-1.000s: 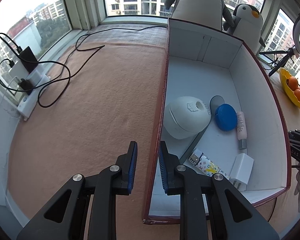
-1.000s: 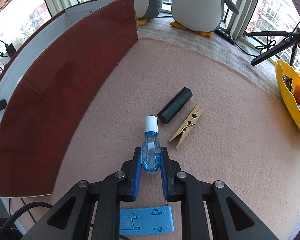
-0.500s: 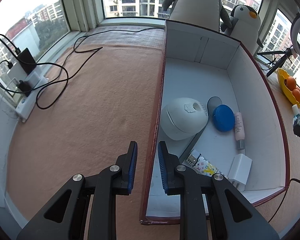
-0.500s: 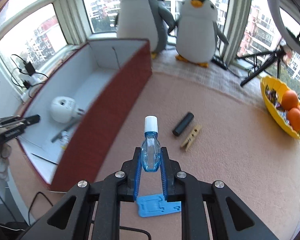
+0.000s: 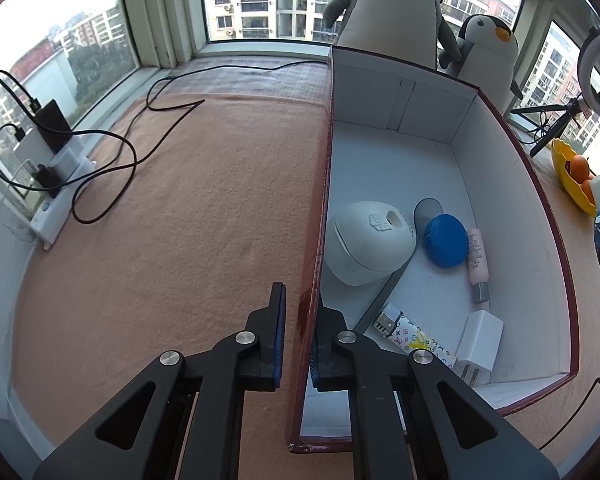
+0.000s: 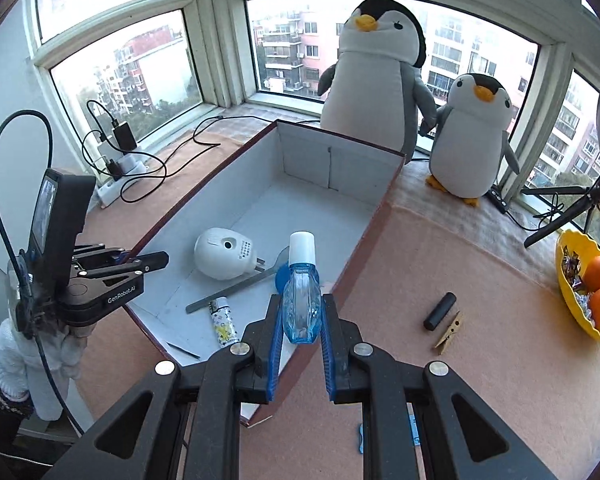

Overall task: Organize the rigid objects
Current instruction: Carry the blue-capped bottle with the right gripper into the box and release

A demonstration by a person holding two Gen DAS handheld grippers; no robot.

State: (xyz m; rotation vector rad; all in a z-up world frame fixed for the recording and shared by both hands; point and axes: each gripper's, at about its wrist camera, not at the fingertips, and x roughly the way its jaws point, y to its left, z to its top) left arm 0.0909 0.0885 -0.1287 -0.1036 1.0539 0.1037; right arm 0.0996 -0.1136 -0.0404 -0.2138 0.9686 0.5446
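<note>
My right gripper is shut on a small clear blue bottle with a white cap, held in the air above the near right wall of the open box. My left gripper straddles the box's left wall, one finger on each side, jaws close to it; it also shows in the right wrist view. Inside the box lie a white round device, a blue lid, a pink tube, a white charger, a patterned lighter and a grey strip.
On the tan cloth right of the box lie a black cylinder, a wooden clothespin and a blue flat piece. A yellow bowl of oranges stands far right. Two penguin plush toys stand behind the box. Cables and a power strip lie left.
My right gripper has lifted the blue bottle off the cloth and carried it up and left, over the box's right wall. My left gripper has stayed on the box's left wall.
</note>
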